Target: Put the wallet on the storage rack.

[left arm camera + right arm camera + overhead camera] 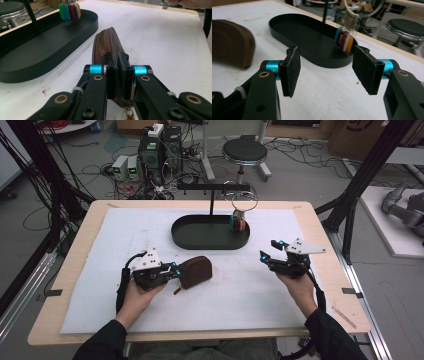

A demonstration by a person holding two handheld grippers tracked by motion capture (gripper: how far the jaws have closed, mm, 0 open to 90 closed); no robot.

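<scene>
Pouch point(196, 271), brown and zipped, lies near the middle-left of the white-covered worktop point(250, 295), just near of the black oval tray point(210, 232). At the tray's right end a bunch of coloured key tags point(238, 223) hangs on rings from a black stand point(212, 195). The left tongs point(172, 270) are clamped narrow on the pouch's near-left end, along the zip edge point(101, 47); the brass zip pull point(129, 112) dangles just below them. The right tongs point(272, 251) hover wide and empty at the right, well apart from the pouch. My reading: the pouch is being steadied for opening. Next, the right tongs would need to cross over and pinch that small pull, a fiddly target.
</scene>
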